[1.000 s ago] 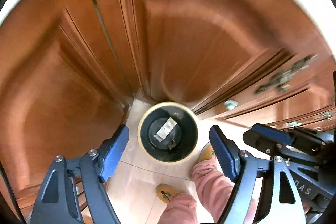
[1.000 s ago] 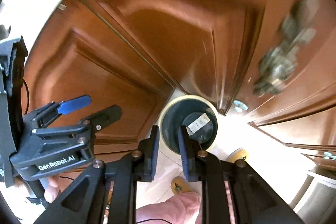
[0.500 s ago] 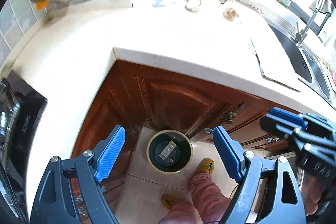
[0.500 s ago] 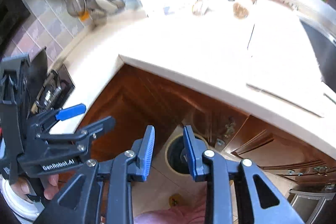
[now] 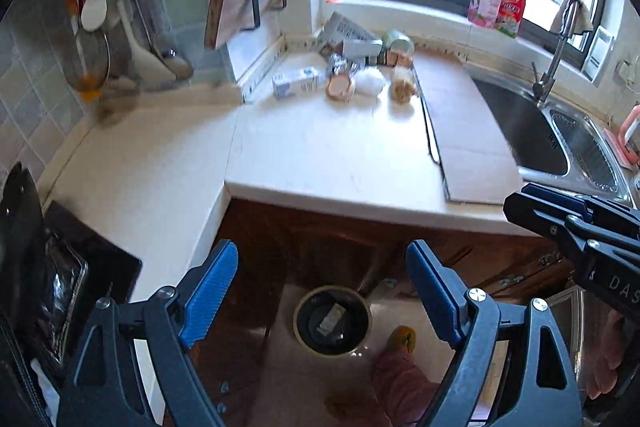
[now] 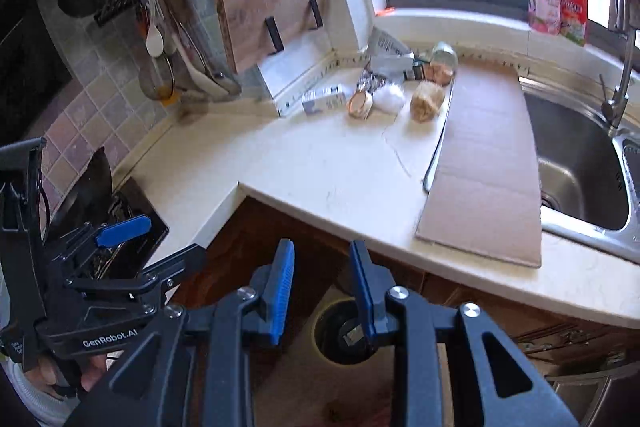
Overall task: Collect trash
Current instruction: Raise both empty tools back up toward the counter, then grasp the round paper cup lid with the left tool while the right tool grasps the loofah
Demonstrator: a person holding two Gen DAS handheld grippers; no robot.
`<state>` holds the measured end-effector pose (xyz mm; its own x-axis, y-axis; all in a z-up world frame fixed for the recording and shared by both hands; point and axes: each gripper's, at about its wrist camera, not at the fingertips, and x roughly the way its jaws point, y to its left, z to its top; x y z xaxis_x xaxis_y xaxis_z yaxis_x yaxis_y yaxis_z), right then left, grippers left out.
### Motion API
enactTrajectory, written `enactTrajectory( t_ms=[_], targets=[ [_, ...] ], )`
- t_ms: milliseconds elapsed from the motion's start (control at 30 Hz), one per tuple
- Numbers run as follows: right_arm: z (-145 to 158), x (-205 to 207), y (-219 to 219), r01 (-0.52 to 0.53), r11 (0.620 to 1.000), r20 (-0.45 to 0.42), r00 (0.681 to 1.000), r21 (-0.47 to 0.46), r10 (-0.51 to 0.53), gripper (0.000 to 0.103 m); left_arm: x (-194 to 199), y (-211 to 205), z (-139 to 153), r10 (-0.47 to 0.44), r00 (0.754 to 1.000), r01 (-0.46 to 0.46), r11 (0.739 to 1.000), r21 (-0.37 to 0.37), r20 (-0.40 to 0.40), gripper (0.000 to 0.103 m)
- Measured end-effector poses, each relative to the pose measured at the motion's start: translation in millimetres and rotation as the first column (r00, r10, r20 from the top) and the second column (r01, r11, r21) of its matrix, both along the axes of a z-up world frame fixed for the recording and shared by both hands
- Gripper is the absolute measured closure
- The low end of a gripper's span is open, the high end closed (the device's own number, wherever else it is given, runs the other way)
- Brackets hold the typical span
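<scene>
My left gripper is wide open and holds nothing. My right gripper is a bit open and empty too. Below both sits the trash bin, with the pile of trash far ahead on the counter.

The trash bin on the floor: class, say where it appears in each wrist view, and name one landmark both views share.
Left wrist: the trash bin sits low centre, in the gap between the open tongs' fingers.
Right wrist: the trash bin is low centre, partly hidden by the right finger.
Shared landmark: the flat cardboard sheet beside the sink.
</scene>
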<state>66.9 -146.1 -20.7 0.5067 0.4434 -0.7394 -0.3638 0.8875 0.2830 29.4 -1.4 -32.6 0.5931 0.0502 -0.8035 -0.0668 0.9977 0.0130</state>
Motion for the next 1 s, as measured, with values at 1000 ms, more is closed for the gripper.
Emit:
enactTrajectory(
  t_ms=[1000],
  targets=[
    [9, 187, -51, 0.064, 0.997, -0.012, 0.998, 0.036, -0.064, 0.059, 206, -30, 35, -0.062, 0.996, 0.062, 0.998, 0.006, 0.066, 0.015]
  ],
)
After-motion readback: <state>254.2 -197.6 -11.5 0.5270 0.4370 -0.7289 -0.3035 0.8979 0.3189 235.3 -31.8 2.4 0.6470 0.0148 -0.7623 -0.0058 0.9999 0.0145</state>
